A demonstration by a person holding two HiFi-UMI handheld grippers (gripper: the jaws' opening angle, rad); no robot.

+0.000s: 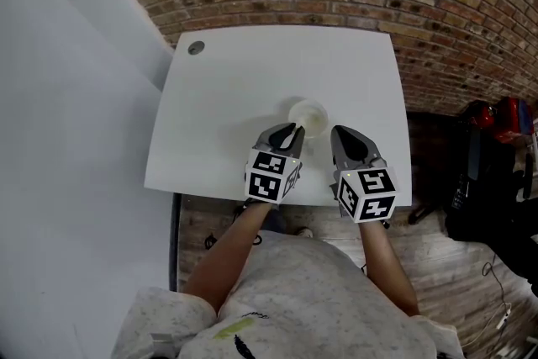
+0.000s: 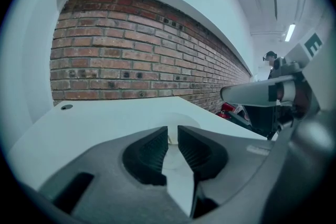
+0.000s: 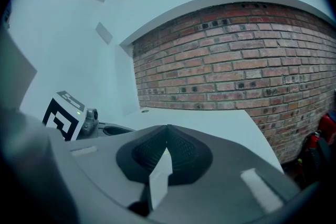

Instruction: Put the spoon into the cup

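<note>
Left fingers point(image 2: 149, 152) pinching spoon point(image 1: 296, 127), right fingers point(image 3: 184, 152) (empty) together

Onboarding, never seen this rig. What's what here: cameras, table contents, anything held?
No robot: a person holds a two-jaw gripper in each hand. The head view is a head camera looking down. The other two cameras ride on the grippers, looking along the jaws. On the white table stands one pale cup. The left gripper is at the cup, jaws nearly closed on a thin pale sliver, apparently the spoon. The right gripper has its jaws together, empty.
</note>
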